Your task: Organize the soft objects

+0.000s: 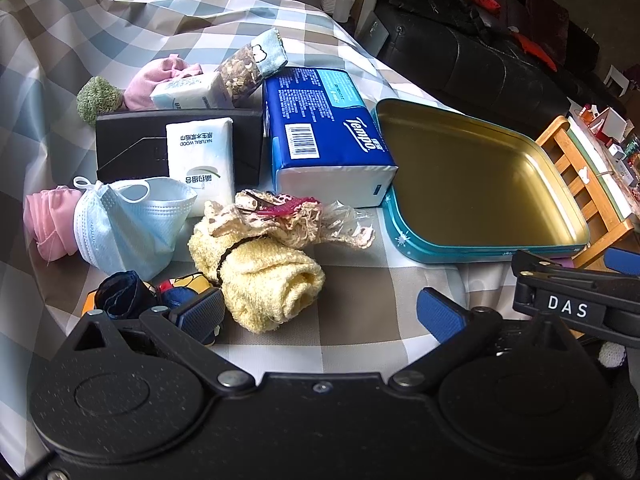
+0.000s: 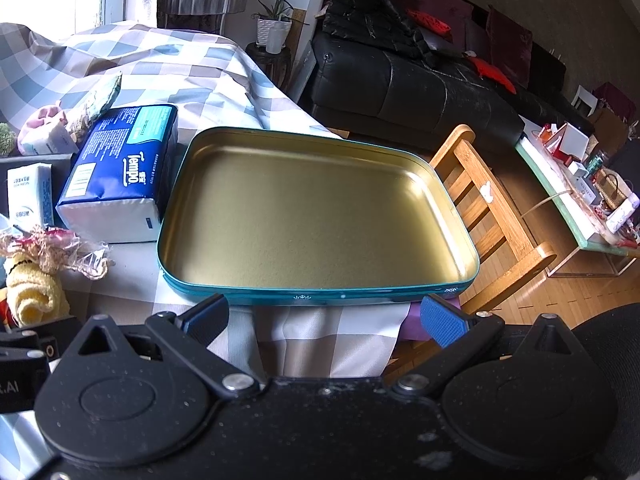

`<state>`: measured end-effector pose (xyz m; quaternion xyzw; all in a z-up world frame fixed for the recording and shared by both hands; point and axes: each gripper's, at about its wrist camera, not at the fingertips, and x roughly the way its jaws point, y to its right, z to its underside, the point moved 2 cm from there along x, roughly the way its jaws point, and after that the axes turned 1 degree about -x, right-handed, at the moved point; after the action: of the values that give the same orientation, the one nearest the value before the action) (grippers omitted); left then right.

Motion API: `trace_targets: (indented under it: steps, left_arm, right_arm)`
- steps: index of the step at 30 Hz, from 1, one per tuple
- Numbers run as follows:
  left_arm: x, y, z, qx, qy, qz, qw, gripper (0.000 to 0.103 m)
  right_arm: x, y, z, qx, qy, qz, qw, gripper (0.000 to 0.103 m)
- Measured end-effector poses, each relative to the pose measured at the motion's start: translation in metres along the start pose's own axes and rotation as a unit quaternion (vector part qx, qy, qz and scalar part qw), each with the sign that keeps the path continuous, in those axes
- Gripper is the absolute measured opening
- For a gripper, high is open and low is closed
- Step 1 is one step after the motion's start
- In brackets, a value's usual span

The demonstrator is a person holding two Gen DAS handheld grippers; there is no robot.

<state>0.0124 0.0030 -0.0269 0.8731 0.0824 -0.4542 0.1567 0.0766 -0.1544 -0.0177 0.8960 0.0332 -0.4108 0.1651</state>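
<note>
A rolled yellow towel lies on the checked cloth just ahead of my open left gripper, nothing between its fingers. Behind the towel sits a beige lace bundle in clear wrap. To the left are a blue face mask and a pink cloth. A teal tin tray with a bare gold inside stands right in front of my open right gripper. The same tray shows at the right of the left wrist view. A blue Tempo tissue pack rests against its left side.
A black box holds a white tissue pack; more small packs, a pink cloth and a green ball lie behind. A wooden chair stands past the table's right edge, with a black sofa beyond it.
</note>
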Motion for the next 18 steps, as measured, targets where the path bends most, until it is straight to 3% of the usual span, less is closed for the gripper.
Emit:
trace_targets:
  steps: [18]
  left_arm:
    - [0.006,-0.011,-0.001,-0.035,-0.024,0.008,0.9991,0.099]
  right_arm:
    - [0.002,-0.017,0.005,-0.049,-0.014,0.015,0.999,0.102]
